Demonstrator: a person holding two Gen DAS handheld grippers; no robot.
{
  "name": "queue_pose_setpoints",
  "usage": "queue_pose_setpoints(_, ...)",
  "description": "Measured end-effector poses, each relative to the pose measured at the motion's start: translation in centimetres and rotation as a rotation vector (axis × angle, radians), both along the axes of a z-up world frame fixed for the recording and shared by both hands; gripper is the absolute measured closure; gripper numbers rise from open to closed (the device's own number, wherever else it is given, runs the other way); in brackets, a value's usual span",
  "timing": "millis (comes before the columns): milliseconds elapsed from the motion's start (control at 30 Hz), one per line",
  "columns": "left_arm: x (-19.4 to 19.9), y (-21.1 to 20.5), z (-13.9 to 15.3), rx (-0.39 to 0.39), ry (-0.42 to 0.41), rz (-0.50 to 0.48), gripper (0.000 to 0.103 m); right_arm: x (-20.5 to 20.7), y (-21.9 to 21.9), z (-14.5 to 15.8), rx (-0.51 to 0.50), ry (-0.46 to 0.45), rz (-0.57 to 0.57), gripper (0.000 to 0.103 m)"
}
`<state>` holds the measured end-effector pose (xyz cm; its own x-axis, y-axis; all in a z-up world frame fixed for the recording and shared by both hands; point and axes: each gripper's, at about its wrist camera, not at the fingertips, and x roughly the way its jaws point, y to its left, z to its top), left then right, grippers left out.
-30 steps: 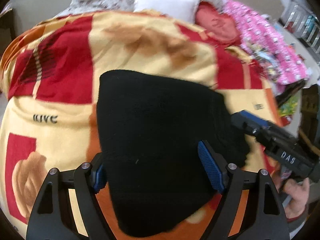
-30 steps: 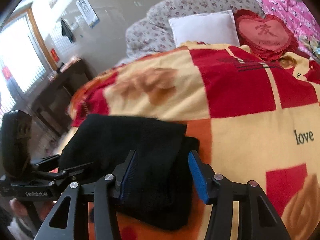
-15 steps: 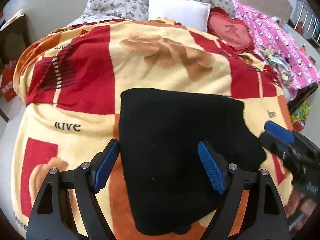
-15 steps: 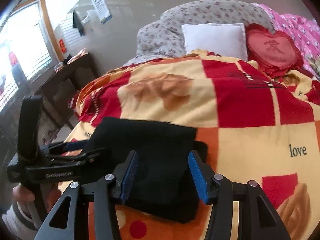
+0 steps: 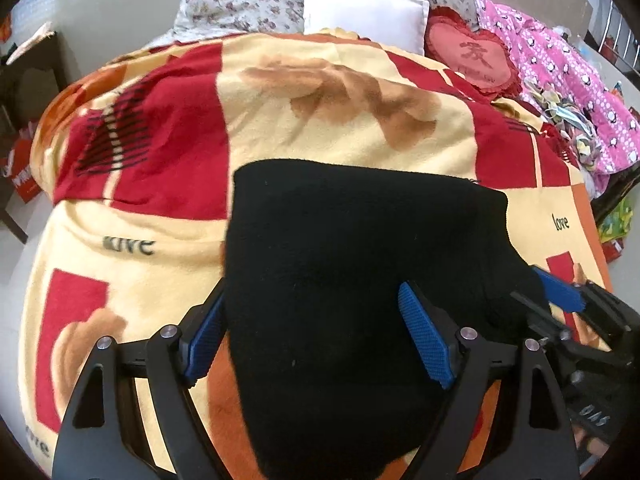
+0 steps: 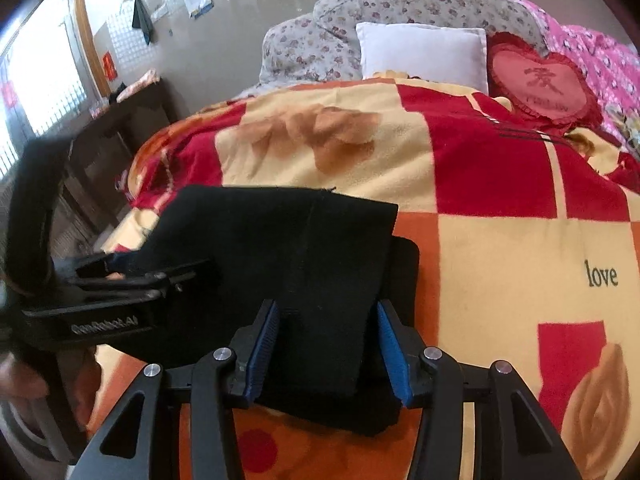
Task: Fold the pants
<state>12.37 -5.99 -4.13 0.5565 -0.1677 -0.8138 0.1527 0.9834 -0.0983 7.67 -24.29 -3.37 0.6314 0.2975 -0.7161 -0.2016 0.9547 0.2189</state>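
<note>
Only the left wrist view shows the full spread of the black pants point(image 5: 352, 272), folded into a thick rectangle on the red and yellow blanket point(image 5: 320, 92) at the near end of the bed. The left gripper point(image 5: 316, 340) hangs over the near part of the fold with its blue pads wide apart, nothing pinched between them. At the right edge of that view the right gripper point(image 5: 560, 292) pokes in by the pants' right side.

From the right wrist view the layers are plainer: an upper fold lies over a lower one that sticks out past it on the right. The right gripper point(image 6: 326, 350) straddles a narrow flap of the pants point(image 6: 288, 256), its pads apart and just beside the cloth on either side. The left gripper point(image 6: 120, 272) reaches in from the left and covers part of the fabric.

Behind lie a white pillow point(image 6: 424, 52), a red heart cushion point(image 6: 540, 80) and a pink quilt point(image 5: 560, 72); a dark table point(image 6: 116, 120) stands by the wall.
</note>
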Motion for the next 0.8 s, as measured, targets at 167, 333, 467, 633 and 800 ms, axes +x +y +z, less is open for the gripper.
queue_pose_setpoints(167,-2.3,-0.3,1.0,0.074,-0.068,0.013,0.020,-0.9,0.2,0.9,-0.009,-0.007,-0.040,0.053)
queue_pose_setpoints(333,-4.7,0.6,1.7,0.072,-0.101,0.054,0.020,-2.2,0.3,1.7,-0.027,-0.024,-0.066,0.053)
queue_pose_setpoints(467,-6.3,1.3,2.1,0.070,-0.126,0.089,0.020,-3.1,0.6,2.1,-0.032,-0.034,-0.063,0.053)
queue_pose_setpoints(633,-7.9,1.6,2.3,0.065,-0.130,0.106,0.020,-4.1,0.9,2.2,-0.036,-0.025,-0.061,0.053)
queue_pose_setpoints(800,-9.1,1.9,2.8,0.059,-0.154,0.121,0.020,-4.7,1.1,2.3,-0.026,-0.027,-0.056,0.053)
